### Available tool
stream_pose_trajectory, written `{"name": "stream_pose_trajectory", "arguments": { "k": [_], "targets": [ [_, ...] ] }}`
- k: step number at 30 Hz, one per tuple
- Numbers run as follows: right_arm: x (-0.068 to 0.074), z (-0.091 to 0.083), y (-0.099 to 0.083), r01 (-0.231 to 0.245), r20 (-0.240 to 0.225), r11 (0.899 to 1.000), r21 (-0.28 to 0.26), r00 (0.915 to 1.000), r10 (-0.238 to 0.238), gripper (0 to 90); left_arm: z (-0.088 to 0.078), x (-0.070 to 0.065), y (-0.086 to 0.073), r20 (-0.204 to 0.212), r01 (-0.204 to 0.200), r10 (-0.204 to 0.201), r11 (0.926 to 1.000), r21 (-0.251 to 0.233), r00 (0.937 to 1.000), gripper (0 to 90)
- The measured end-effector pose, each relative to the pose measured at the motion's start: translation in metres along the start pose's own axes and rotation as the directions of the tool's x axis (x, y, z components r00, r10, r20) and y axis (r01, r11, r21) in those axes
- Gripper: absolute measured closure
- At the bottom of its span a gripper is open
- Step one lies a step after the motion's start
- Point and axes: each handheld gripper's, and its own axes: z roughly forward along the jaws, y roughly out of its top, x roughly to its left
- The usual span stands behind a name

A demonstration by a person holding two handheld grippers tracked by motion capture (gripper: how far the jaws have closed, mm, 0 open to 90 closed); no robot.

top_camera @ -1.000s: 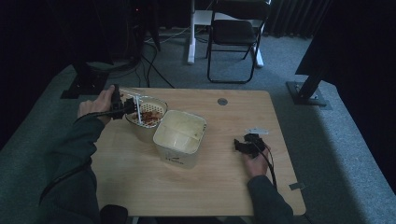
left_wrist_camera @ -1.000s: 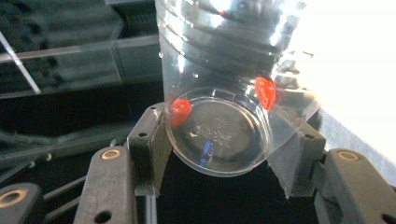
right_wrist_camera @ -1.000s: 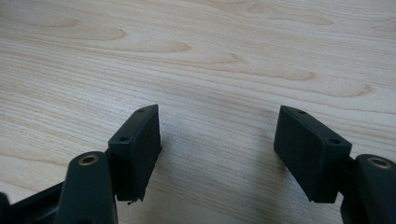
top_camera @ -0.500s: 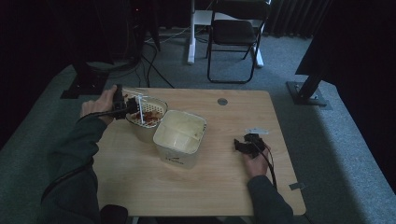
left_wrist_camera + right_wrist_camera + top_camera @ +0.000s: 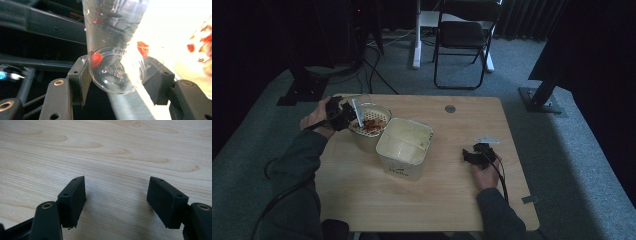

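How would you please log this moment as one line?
left gripper: shut on clear cup, tipped over strainer | right gripper: open, idle on table | square tub: beside strainer

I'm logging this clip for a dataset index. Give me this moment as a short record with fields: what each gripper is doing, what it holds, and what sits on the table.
left gripper: shut on a clear plastic cup, tipped over the strainer basket
cup contents: a few red pieces cling inside
strainer basket: white, holds red pieces, near the table's left edge
square tub: cream, beside the basket
right gripper: open, holding nothing, low over bare wooden table
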Motion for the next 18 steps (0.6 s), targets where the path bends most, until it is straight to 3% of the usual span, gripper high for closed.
{"name": "stream_pose_trajectory", "arguments": {
  "k": [2, 4, 7, 10, 12, 14, 17, 18],
  "targets": [
    [0.000, 0.000, 0.000, 0.000, 0.000, 1.000, 0.000, 1.0000, 0.000, 30.9, -0.001, 0.004, -0.003, 0.033, 0.078, -0.077, 0.9967, -0.025, 0.9965, 43.3],
    [0.000, 0.000, 0.000, 0.000, 0.000, 1.000, 0.000, 1.0000, 0.000, 30.9, -0.002, 0.008, -0.005, 0.067, 0.156, -0.153, 0.9868, -0.041, 0.9859, 43.3],
    [0.000, 0.000, 0.000, 0.000, 0.000, 1.000, -0.001, 1.0000, 0.000, 30.9, -0.005, 0.015, -0.008, 0.120, 0.255, -0.246, 0.9647, -0.065, 0.9618, 43.1],
    [0.000, 0.000, 0.000, 0.001, 0.001, 1.000, -0.001, 1.0000, -0.001, 30.9, -0.009, 0.020, -0.007, 0.168, 0.321, -0.303, 0.9429, -0.089, 0.9380, 43.0],
    [0.000, 0.000, 0.000, 0.001, 0.001, 1.000, -0.001, 1.0000, -0.001, 30.9, -0.010, 0.021, -0.005, 0.193, 0.352, -0.329, 0.9307, -0.100, 0.9245, 42.9],
    [0.000, 0.000, 0.000, 0.002, 0.001, 1.000, -0.001, 1.0000, -0.002, 30.9, -0.010, 0.023, -0.003, 0.224, 0.386, -0.357, 0.9165, -0.104, 0.9069, 42.9],
    [0.000, 0.000, 0.000, 0.003, 0.001, 1.000, -0.002, 1.0000, -0.003, 30.9, -0.012, 0.023, 0.000, 0.270, 0.434, -0.392, 0.8932, -0.117, 0.8793, 42.8],
    [0.000, 0.000, 0.000, 0.002, 0.001, 1.000, -0.001, 1.0000, -0.002, 30.9, -0.012, 0.023, 0.002, 0.297, 0.450, -0.400, 0.8844, -0.123, 0.8670, 42.7]
  ]
}}
